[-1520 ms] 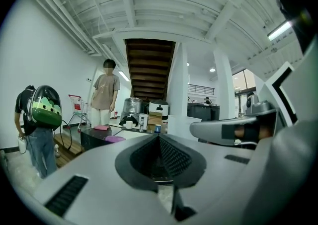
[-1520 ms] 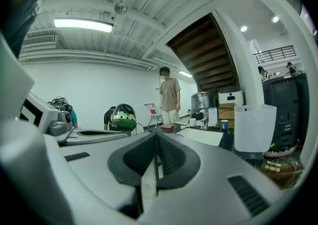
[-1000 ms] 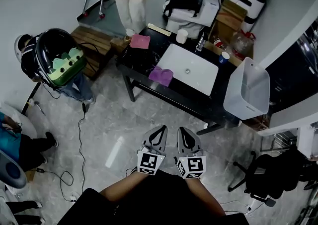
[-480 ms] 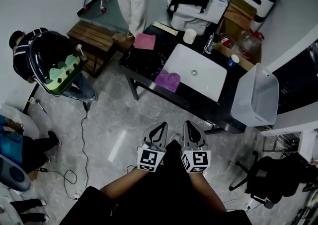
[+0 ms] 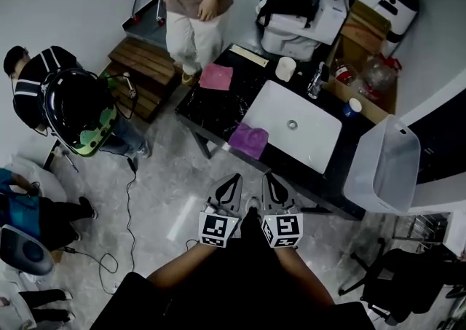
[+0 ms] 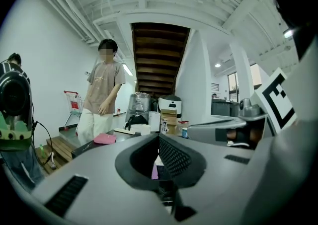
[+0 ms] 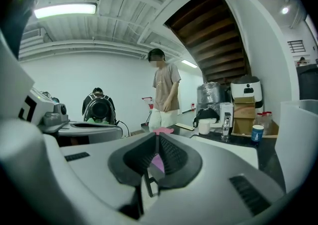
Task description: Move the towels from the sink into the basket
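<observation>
While both tools hang short of the counter, nothing is picked up yet. Left gripper (image 5: 234, 180) has its jaws pressed together at the tips and is empty. Right gripper (image 5: 268, 178) is the same, tips meeting with nothing between them.

The purple towel (image 5: 250, 139) is straight ahead of both tips, near, bunched on the sink's (image 5: 291, 128) near-left corner, half on the counter edge. The pink towel (image 5: 216, 76) is further ahead and left of the left gripper, flat on the black counter (image 5: 211, 106), not in the basin. The basket (image 5: 384, 165) is ahead and well right of the right gripper, at the counter's far end.

Risks, as I judge them:
- Jaws must part before contact. Closed tips would shove the purple towel off the edge to the floor.
- A shallow pinch on one fold could let it slip on the way to the basket.
- The carry rightward passes the faucet (image 5: 317, 79) and blue cup (image 5: 354, 106), so a trailing towel could tip the cup.
- A standing person (image 5: 196, 1) is just beyond the pink towel, making the reach crowded.
</observation>
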Demonstrator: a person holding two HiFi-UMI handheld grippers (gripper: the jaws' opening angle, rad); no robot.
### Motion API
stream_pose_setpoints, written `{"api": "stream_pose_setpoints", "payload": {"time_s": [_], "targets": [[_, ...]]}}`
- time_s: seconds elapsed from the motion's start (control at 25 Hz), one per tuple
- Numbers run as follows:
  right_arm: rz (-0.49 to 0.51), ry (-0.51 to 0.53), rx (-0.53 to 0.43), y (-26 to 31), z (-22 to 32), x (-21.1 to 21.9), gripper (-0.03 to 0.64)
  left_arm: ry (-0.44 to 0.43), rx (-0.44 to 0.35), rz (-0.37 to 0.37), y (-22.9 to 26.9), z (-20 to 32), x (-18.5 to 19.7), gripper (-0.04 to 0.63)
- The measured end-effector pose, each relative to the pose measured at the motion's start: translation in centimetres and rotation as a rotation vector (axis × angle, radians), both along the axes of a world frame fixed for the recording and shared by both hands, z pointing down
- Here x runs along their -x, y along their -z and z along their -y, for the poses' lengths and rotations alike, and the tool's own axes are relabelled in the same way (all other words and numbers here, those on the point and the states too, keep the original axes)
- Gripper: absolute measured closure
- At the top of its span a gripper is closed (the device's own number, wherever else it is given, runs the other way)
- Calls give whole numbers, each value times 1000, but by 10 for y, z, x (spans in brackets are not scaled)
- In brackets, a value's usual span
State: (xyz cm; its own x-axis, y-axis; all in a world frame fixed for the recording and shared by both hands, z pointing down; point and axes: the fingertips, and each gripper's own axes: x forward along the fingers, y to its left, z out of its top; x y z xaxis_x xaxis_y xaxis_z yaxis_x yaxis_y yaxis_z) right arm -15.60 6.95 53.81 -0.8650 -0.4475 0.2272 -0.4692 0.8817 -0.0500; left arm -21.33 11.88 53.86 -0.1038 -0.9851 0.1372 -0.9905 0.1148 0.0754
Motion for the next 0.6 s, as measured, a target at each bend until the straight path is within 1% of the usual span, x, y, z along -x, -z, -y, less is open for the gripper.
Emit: {"api": "stream_pose_setpoints", "payload": {"time_s": [0.28,0.4,0.52,0.6], "targets": [[-16,79,17,-13,50,40,596,59,25,-14,-8,52,27,592],[-45,109,36,-23,67,55,595,78,41,-19,-10,67,37,592],[-81,133,66,-41,75,67,595,109,62,-27,-15,73,49,592],[-98,148,72,-53,83,76,595,124,63,-31,-20,80,57,592]]}}
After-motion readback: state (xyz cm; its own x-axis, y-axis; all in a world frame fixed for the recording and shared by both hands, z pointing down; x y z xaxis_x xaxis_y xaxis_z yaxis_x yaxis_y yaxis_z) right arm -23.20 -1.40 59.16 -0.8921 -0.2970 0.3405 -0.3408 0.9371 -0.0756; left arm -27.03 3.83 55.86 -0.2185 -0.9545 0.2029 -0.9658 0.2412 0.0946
